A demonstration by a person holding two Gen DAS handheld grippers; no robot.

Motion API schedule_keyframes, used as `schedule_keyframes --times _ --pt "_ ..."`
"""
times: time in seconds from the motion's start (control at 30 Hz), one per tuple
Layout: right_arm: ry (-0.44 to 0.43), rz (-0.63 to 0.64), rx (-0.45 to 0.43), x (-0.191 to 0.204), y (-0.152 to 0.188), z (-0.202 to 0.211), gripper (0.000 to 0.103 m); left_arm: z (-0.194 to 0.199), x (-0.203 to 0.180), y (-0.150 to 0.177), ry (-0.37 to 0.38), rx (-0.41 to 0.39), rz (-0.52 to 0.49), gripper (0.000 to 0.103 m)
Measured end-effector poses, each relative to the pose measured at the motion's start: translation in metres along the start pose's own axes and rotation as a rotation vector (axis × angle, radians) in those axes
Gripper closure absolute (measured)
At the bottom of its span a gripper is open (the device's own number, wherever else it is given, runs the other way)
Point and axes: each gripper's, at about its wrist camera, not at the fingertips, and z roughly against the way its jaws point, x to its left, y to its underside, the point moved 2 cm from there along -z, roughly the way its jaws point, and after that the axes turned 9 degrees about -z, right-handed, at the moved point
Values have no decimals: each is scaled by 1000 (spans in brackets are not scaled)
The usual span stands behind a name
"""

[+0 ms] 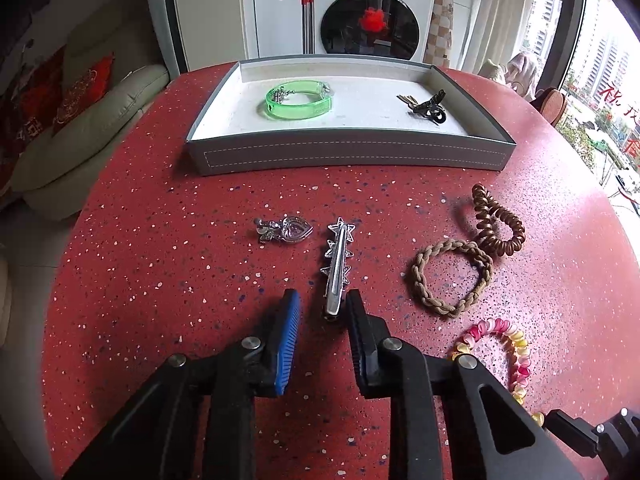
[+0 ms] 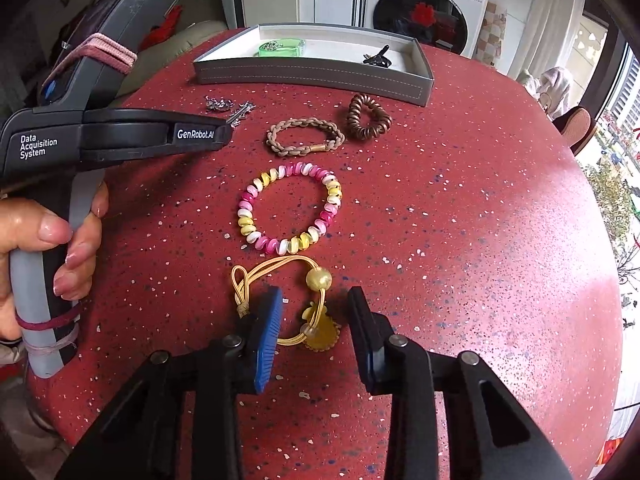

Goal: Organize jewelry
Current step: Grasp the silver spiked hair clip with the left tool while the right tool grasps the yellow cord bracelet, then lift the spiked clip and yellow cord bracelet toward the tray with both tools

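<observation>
My left gripper (image 1: pixel 322 300) is open low over the red table, its fingers on either side of the near end of a silver star hair clip (image 1: pixel 337 266). A silver heart brooch (image 1: pixel 285 230) lies left of the clip. My right gripper (image 2: pixel 314 300) is open around a yellow hair tie with a gold bead (image 2: pixel 298 300). A pink-yellow spiral tie (image 2: pixel 290 208), a braided tan tie (image 2: pixel 304 136) and a brown coil tie (image 2: pixel 368 117) lie beyond. The grey tray (image 1: pixel 352 152) holds a green bangle (image 1: pixel 299 99) and a dark clip (image 1: pixel 427 106).
The round red speckled table (image 1: pixel 160 260) drops off at left and right. A cream sofa (image 1: pixel 92 128) stands at left, a washing machine (image 1: pixel 372 12) behind the tray. The left gripper's body and the hand holding it (image 2: pixel 80 160) fill the left of the right wrist view.
</observation>
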Motion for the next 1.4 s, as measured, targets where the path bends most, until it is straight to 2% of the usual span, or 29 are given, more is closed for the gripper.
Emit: schedule_keyframes --times 0.03,0.07,0.13,0.33,0.5,0.73,0.83,0.9,0.93,1.03,1.07,1.23,1.3,1.4 --pt "-2 3 -1 2 1 0 80 1 1 1 11 -3 2 63" --pt "-5 4 -2 3 1 0 86 1 3 1 16 -3 2 72" --pt "0 4 -6 4 1 1 86 3 5 3 38 -4 6 76" --pt "-17 -37 -10 -3 3 3 87 7 9 8 79 -17 0 76" --pt "-42 -89 -26 -17 -1 10 96 18 12 9 108 -40 -1 76" --pt "-53 -133 -39 -29 -7 14 97 29 18 9 123 -59 -6 76" --pt "-108 -131 -16 -28 -8 11 97 30 20 10 121 -63 -4 76" --pt "-114 -133 -11 -28 -7 10 96 31 20 11 123 -63 -2 76" --pt "-111 -127 -3 -28 -6 9 93 31 21 12 123 -63 -2 76" --pt "-91 -114 7 -24 -4 5 72 32 21 13 126 -65 -3 76" --pt "-85 -109 11 -23 -4 4 71 32 20 13 127 -66 -3 76" --pt "-43 -79 15 -16 -6 -2 72 38 20 14 136 -82 -6 76" --pt "-22 -65 8 -13 -6 -3 88 41 21 14 140 -88 -8 76" --pt "-31 -79 -9 -14 -6 1 89 46 23 13 144 -101 -8 76"
